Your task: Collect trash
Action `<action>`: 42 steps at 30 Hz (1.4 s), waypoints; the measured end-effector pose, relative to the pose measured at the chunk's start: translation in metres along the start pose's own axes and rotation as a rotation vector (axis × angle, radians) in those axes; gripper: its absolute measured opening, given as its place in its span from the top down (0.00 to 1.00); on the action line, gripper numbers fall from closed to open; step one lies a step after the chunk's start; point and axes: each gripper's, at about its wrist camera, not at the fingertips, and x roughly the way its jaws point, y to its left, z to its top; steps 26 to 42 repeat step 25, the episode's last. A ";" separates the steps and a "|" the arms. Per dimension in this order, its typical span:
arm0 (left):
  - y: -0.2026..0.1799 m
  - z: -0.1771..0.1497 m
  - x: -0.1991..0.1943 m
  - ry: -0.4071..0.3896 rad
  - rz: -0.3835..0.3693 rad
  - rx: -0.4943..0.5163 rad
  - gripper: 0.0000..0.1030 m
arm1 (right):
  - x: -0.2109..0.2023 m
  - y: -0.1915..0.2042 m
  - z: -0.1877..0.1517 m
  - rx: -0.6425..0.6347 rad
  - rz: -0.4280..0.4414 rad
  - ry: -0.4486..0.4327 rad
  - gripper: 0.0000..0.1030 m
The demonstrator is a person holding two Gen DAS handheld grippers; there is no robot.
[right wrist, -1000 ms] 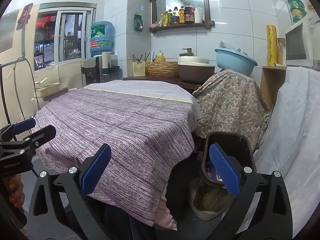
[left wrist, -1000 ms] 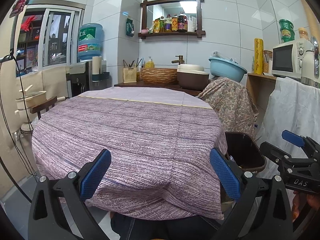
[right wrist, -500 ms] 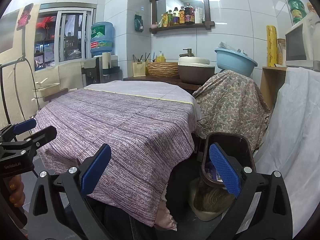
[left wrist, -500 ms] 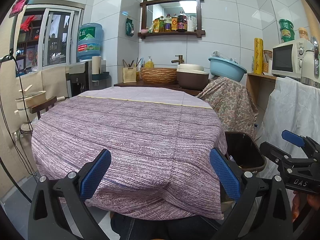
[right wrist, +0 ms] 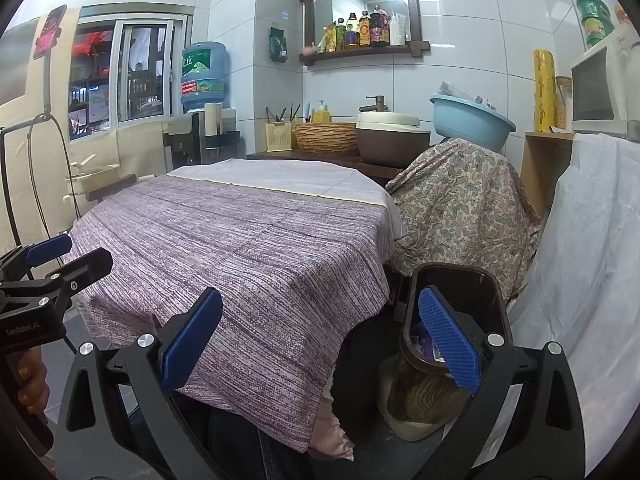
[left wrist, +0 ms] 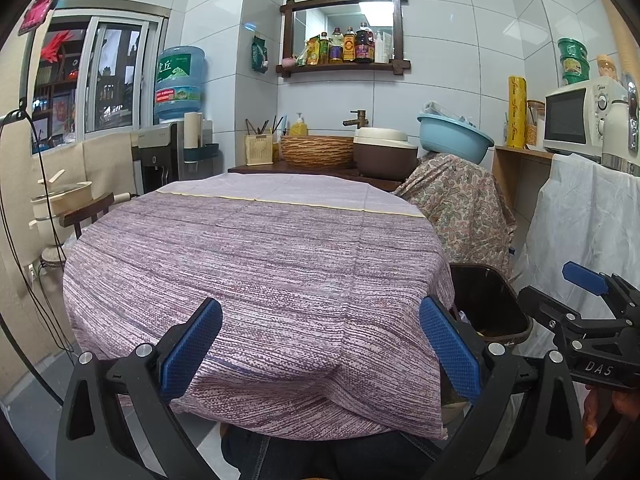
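Observation:
A dark brown trash bin [right wrist: 456,280] stands on the floor at the table's right side, with some wrappers inside; its rim also shows in the left wrist view [left wrist: 492,300]. My left gripper [left wrist: 320,340] is open and empty, held at the near edge of the table's purple cloth [left wrist: 256,260]. My right gripper [right wrist: 320,336] is open and empty, between the table's corner and the bin. No trash shows on the cloth. Each gripper shows in the other's view: the right one [left wrist: 576,300], the left one [right wrist: 60,260].
A paisley-covered object [right wrist: 460,196] and a white draped cloth [right wrist: 588,260] stand behind and right of the bin. A counter at the back holds a basket [left wrist: 316,150], a brown pot [left wrist: 384,156] and a blue basin [left wrist: 454,136]. A chair [left wrist: 86,208] is at left.

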 end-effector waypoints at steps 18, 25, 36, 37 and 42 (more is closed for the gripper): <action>-0.001 0.002 0.000 -0.004 -0.004 0.002 0.05 | 0.001 -0.001 -0.001 0.000 0.000 0.004 0.06; -0.001 0.001 0.001 0.002 -0.003 0.000 0.05 | 0.001 -0.001 -0.001 -0.001 0.001 0.004 0.06; -0.001 0.001 0.001 0.002 -0.003 0.000 0.05 | 0.001 -0.001 -0.001 -0.001 0.001 0.004 0.06; -0.001 0.001 0.001 0.002 -0.003 0.000 0.05 | 0.001 -0.001 -0.001 -0.001 0.001 0.004 0.06; -0.001 0.001 0.001 0.002 -0.003 0.000 0.05 | 0.001 -0.001 -0.001 -0.001 0.001 0.004 0.06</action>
